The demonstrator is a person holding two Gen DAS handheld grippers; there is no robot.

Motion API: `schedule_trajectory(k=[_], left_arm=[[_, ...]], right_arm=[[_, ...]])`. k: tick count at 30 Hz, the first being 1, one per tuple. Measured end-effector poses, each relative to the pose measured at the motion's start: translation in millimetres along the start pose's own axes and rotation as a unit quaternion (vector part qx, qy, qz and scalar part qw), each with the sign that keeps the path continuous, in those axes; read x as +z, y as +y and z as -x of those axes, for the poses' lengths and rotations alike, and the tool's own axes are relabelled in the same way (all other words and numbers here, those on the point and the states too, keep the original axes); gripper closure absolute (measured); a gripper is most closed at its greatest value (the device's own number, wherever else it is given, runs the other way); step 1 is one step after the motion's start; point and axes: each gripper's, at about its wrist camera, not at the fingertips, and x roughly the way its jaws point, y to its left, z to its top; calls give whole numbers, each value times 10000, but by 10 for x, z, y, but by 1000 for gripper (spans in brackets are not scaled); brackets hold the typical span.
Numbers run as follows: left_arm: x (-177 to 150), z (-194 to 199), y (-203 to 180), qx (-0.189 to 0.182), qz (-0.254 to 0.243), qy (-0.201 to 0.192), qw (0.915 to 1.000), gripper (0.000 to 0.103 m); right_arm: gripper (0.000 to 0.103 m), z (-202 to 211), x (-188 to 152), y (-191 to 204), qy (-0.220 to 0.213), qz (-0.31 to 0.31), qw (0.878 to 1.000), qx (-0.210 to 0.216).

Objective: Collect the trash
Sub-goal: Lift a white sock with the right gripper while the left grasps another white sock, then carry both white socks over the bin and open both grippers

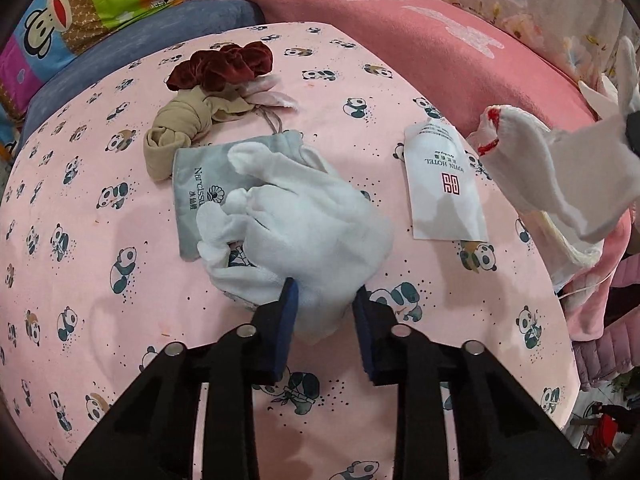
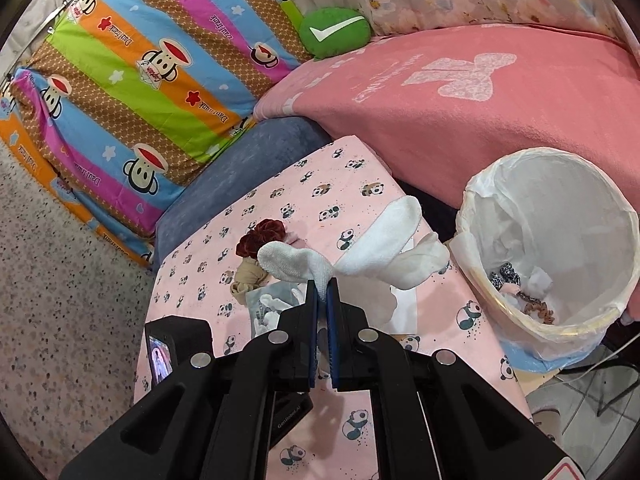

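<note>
A white glove [image 1: 304, 232] lies on a grey drawstring pouch [image 1: 196, 184] on the pink panda-print cloth [image 1: 100, 280]. My left gripper [image 1: 325, 304] points down at it, and its blue pads pinch the glove's cuff from both sides. A second white glove [image 2: 384, 248], with red stitching at its cuff [image 1: 490, 146], hangs above the cloth from my right gripper [image 2: 322, 285], which is shut on it. To the right of this glove stands a bin [image 2: 560, 200] lined with a white bag, with several scraps at its bottom.
A dark red scrunchie [image 1: 224, 66], a knotted beige stocking [image 1: 172, 140] and a white hotel sachet [image 1: 440, 188] lie on the cloth. A pink blanket [image 2: 480, 120], a blue cushion [image 2: 240, 168] and a striped quilt [image 2: 140, 100] lie behind it. Speckled floor [image 2: 60, 280] lies on the left.
</note>
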Motion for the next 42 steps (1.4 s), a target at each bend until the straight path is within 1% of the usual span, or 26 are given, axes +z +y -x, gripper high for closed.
schedule_trajectory(k=[1,2,10,13,17,22,30,39,42], left_arm=[[-3,21,3,-37,7,-12,10000,90],[2,67,7,-67,27,-36,10000,92],[147,525,-115,-305,-6,-488,9983,94],[227,724,-213,-408,-58,-703,9967,94],[377,850,-387,-522,-187,-898,9944,94],[524,931,-624,-658,-393,-1034,9917,94],[683,918,-1052,-869,-782,-1116,9869,94],[772,809,-1517,-1073,-1193,-1058,9814,94],[799,765,-1659,-1127,-1318,-1019,9796,93]], right_arm=[[96,-5,-16,-14,15,-12,10000,-19],[96,-4,-32,-25,21,-19,10000,-37],[96,114,-42,-87,-116,-60,9999,-68],[96,168,-6,-108,-204,-54,9998,-68],[96,269,41,-174,-343,-94,9993,-85],[96,425,124,-299,-526,-171,9983,-171],[96,672,259,-628,-807,-366,9951,-428],[96,829,345,-1117,-963,-686,9903,-726],[96,851,355,-1227,-981,-756,9892,-778]])
